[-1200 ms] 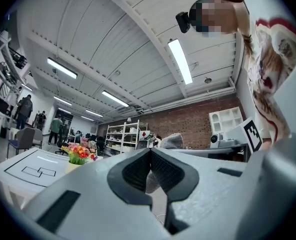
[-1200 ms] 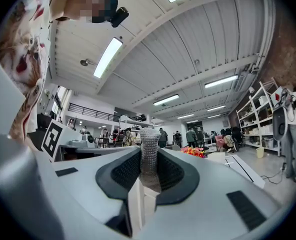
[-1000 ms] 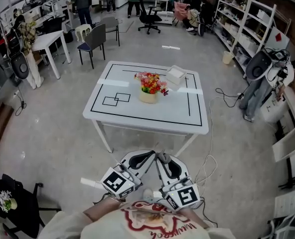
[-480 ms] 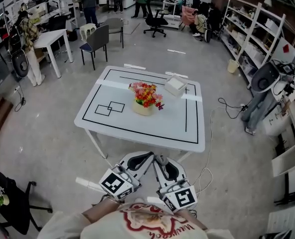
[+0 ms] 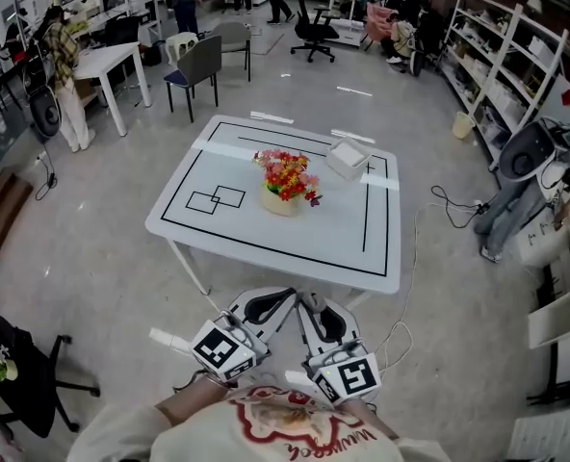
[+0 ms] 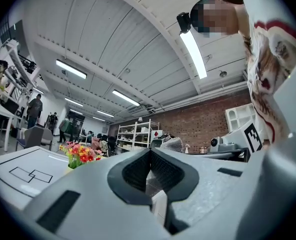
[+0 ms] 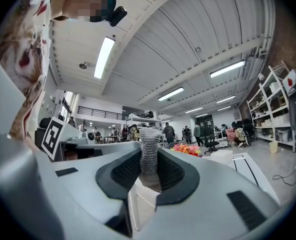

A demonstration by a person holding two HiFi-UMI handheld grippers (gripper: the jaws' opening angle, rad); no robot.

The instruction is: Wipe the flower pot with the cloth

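Slippage risk: the right gripper (image 5: 309, 299) pinches only a narrow fold of cloth (image 7: 149, 144); the left gripper (image 5: 291, 295) is closed, seemingly empty. With the flower pot (image 5: 283, 201) mid-bench (image 5: 352, 243), well ahead, one-sided wiping could topple it.

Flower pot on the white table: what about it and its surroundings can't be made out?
- Flower pot: tiny in the head view, rim covered by flowers.
- White object near it: too small to identify.
- Cloth in the right gripper, right gripper view: lower end hidden between the jaws.
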